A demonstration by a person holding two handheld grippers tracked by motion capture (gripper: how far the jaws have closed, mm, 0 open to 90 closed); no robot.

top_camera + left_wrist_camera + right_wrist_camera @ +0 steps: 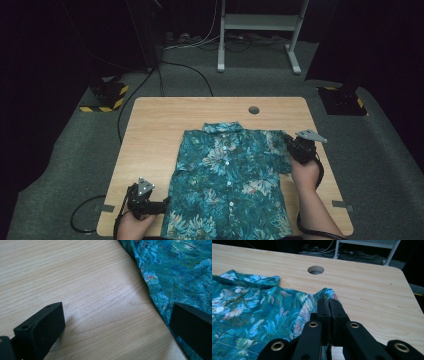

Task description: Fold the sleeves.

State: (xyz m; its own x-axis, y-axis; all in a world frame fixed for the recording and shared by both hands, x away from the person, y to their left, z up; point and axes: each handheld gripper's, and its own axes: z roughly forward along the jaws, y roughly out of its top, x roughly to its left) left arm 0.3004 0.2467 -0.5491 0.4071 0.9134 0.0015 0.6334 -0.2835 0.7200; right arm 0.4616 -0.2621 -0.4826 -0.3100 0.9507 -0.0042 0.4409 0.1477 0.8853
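— What do we have at the middle?

— One shirt [227,182], short-sleeved, spread flat with its front up on the near half of the table [165,117]. It is soft woven cloth, teal, printed with pale blue and orange fronds. We count a collar [222,127] at the far end and a row of small round white buttons [238,290] running down the front. From above we make out about five of them, though the print makes that count unsure.

— And the tools?

— Two grippers, one in each of the person's hands. The right gripper [328,303] has its two black jaws pressed together on the edge of the shirt's right sleeve [279,142], with a little bunch of cloth showing just past their tips. The jaws are flat-sided, rectangular blocks on hinged black arms with brass-coloured rivets.

— The left one?

— The left gripper [117,322] sits low at the near left corner, its jaws spread wide. One jaw is over bare wood; the other is over the shirt's near left edge. We see nothing between them but table.

— The table itself?

— One rectangular top of pale wood with a fine straight grain and rounded corners. One round hole [254,110] is cut through it near the far edge, well apart from the collar.

— Beyond that?

— Grey carpet [75,145], black cables trailing across it, one white metal frame [260,22] standing at the back, and two black bases [102,95] edged with yellow-and-black stripes, one to each side.
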